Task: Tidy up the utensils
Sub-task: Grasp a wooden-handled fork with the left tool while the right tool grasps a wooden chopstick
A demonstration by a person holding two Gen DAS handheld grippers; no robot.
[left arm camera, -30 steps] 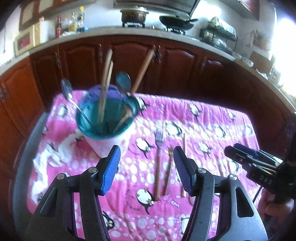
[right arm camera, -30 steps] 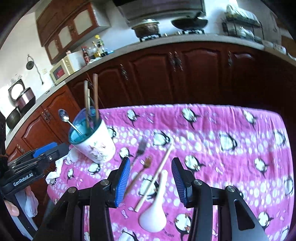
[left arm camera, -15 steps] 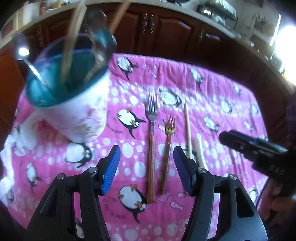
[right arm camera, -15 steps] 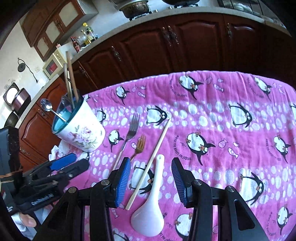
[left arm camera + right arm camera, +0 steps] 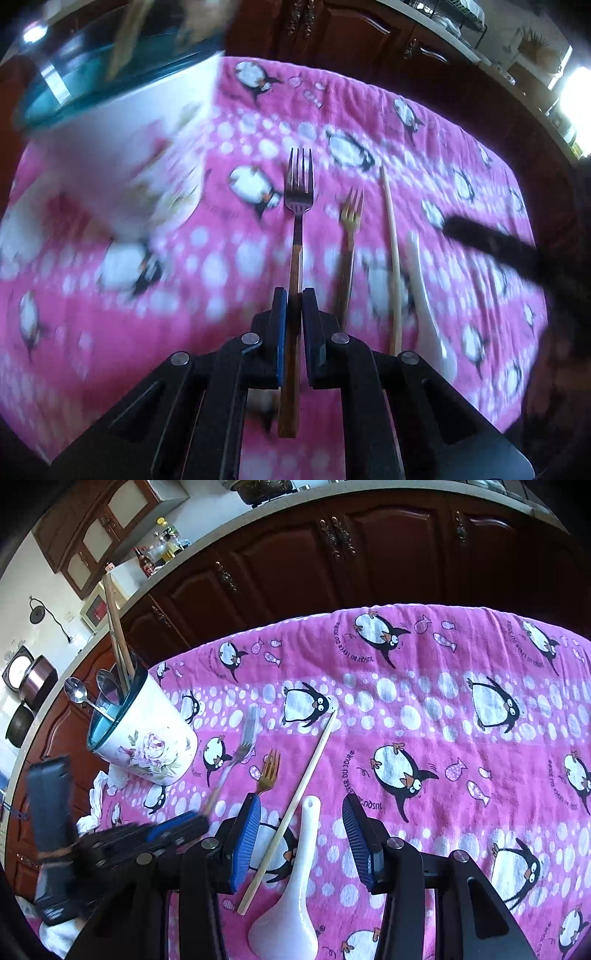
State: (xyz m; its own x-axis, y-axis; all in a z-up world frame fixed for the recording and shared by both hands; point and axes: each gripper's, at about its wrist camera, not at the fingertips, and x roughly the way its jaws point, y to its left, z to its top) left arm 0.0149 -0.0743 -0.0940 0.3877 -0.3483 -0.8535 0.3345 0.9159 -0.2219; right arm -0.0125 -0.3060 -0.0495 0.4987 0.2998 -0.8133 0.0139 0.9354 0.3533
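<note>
The left gripper (image 5: 294, 299) has its fingers closed on the wooden handle of the large fork (image 5: 298, 206), which points far-ward with its tines over the pink penguin cloth (image 5: 221, 332) covering the counter. The grip sits about halfway along the handle, with the handle's end sticking out near-side between the gripper arms. Whether the fork is lifted yet cannot be told.

The right gripper (image 5: 301, 838) hovers with fingers spread wide and empty, above the single chopstick (image 5: 295, 805) and the white ceramic spoon (image 5: 295, 886). The small gold fork (image 5: 269, 771) lies between the large fork and the chopstick.

The floral holder cup (image 5: 147, 746) stands at the far left, already crowded with spoons and chopsticks leaning out.

Risks, as I judge them: the narrow handle could pivot between the pads as it swings upright; the tines could catch a leaning spoon or strike the cup rim and tip it; and the soft cloth could bunch up and shift the neighbouring pieces.
</note>
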